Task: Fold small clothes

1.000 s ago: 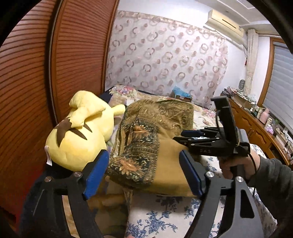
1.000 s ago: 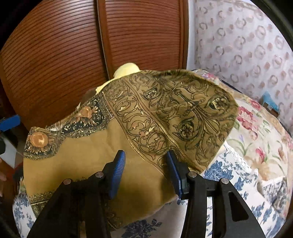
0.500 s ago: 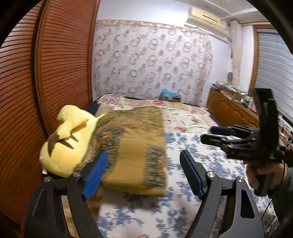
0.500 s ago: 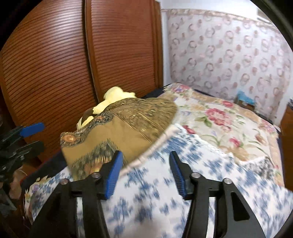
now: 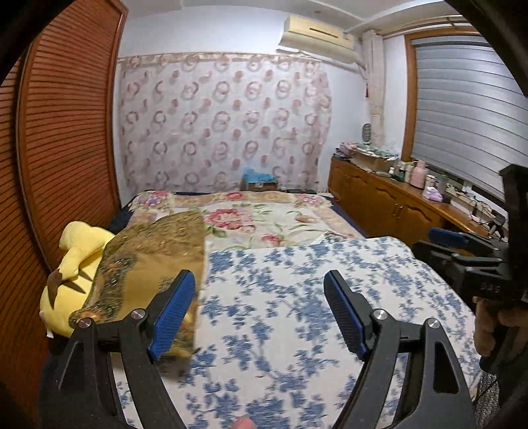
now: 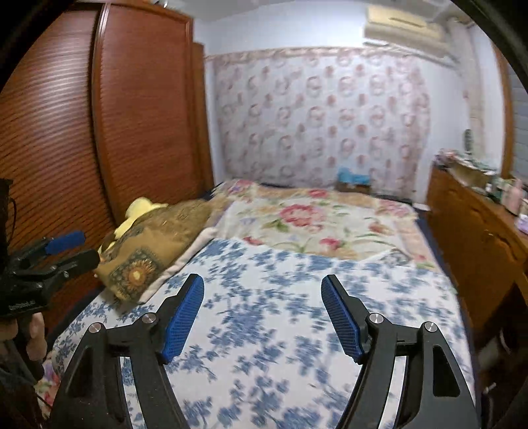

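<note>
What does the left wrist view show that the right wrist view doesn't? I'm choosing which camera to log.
Only the left wrist view shows the grey slatted window blind and the plush's brown-tipped ear. Only the right wrist view shows the cloth's sunflower medallion. Both show the folded ochre patterned cloth lying against the yellow plush toy, the blue-flowered bedspread, and open, empty left gripper and right gripper.

A home bedroom — a bed under floral quilts, a louvred wooden wardrobe, a patterned curtain, a wall air conditioner and a cluttered wooden sideboard.
</note>
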`<state>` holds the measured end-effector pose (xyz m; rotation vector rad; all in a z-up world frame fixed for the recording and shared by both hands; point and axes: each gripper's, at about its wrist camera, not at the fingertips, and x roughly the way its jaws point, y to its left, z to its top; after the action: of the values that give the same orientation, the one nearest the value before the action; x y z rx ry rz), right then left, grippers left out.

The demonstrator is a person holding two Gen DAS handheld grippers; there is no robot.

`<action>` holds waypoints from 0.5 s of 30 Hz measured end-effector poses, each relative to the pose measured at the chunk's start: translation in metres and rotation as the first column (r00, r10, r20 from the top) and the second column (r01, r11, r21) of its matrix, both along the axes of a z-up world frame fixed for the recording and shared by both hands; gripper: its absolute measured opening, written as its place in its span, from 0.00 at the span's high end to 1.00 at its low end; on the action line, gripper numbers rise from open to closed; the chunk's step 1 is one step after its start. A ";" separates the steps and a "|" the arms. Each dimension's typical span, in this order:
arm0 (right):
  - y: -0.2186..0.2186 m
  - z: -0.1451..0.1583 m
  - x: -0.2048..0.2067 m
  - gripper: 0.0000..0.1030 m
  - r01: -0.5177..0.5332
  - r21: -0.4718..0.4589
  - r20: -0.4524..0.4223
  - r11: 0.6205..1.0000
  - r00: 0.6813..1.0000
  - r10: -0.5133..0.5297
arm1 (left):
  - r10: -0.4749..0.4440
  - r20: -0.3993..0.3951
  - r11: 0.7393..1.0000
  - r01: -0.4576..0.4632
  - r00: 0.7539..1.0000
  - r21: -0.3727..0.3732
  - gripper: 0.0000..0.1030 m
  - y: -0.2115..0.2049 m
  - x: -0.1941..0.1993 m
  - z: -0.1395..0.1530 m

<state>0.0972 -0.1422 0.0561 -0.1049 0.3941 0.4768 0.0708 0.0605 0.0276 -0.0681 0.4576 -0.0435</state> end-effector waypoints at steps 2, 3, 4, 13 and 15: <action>-0.011 0.009 -0.018 0.27 0.035 0.003 0.036 0.999 0.999 -0.035 | -0.006 0.006 1.000 0.006 1.000 0.000 0.21 -0.008 0.000 0.004; -0.015 0.013 -0.028 0.27 0.054 0.001 0.055 0.999 0.997 -0.054 | -0.006 0.009 1.000 0.006 1.000 0.004 0.21 -0.013 -0.001 0.007; -0.018 0.011 -0.034 0.27 0.067 0.000 0.069 0.998 0.995 -0.067 | -0.004 0.011 1.000 0.004 1.000 0.012 0.21 -0.017 -0.001 0.010; -0.018 -0.004 -0.058 0.27 0.133 0.053 0.106 0.990 0.985 -0.138 | 0.002 0.023 0.999 -0.003 1.000 0.037 0.21 -0.037 -0.006 0.025; -0.012 -0.009 -0.057 0.27 0.139 0.060 0.106 0.989 0.984 -0.144 | 0.000 0.024 0.999 -0.001 1.000 0.039 0.21 -0.038 -0.007 0.025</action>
<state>0.0399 -0.1546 0.0469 -0.0514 0.2780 0.3390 0.0642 0.0227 0.0528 -0.0291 0.4345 -0.0347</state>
